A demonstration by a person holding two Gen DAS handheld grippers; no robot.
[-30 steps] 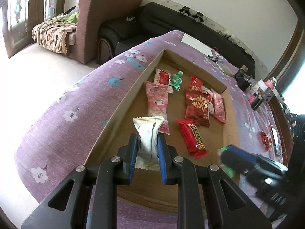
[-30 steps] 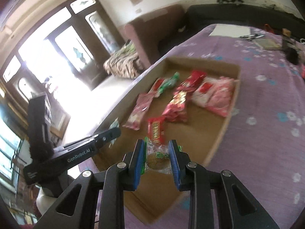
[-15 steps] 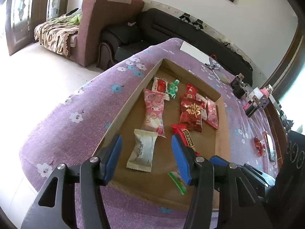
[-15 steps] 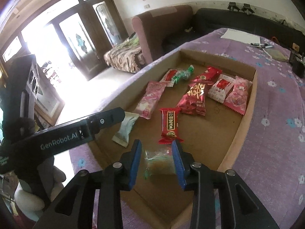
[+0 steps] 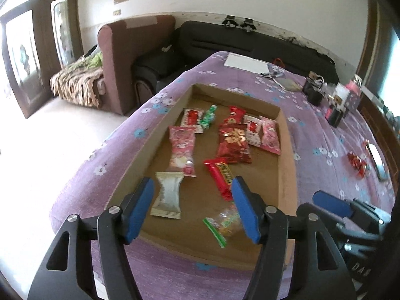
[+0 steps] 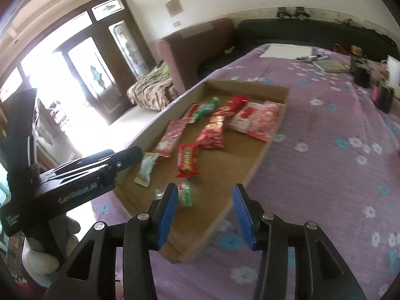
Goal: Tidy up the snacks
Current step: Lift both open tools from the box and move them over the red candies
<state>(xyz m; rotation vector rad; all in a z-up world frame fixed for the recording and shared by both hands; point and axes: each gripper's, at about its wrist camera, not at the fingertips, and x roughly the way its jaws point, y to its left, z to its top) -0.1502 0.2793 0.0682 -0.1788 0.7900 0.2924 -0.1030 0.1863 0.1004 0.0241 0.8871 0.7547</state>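
Shallow brown cardboard tray (image 5: 287,150) sat on a purple flower-print cloth (image 5: 125,145) over the table, matte walls, flat floor. Inside it lay crinkly foil snack packs: a white pillow-shaped wrapper (image 5: 167,195) at the near left, a long red bar wrapper (image 5: 221,173) beside it, a clear cellophane packet with green ends (image 5: 222,225) nearest the front wall, a pink printed pouch (image 5: 182,151), and a glossy red bag with gold print (image 5: 233,145) further back, with more red, pink and green packs behind.

Left gripper (image 5: 192,207), black frame with blue pads, had just been opening; jaws stood wide, touching nothing, with the white wrapper and the clear packet lying on the tray floor below the gap. Right gripper (image 6: 205,212), same build, had also just been opening; jaws apart and empty, the clear packet (image 6: 183,195) blurred just beyond its left pad.

Left wrist view alone showed red wrapped sweets (image 5: 357,163) loose on the cloth right of the tray, and the right gripper's blue pad low at right. Right wrist view alone showed the left gripper's black body (image 6: 82,175) side-on with a gloved hand (image 6: 40,257) under it, plus bright glazed wooden doors (image 6: 82,75).

Room: brown armchair (image 5: 130,50) with a striped throw, black sofa (image 5: 250,42), white paper sheet (image 5: 246,62) and small clutter at the far end of the table.
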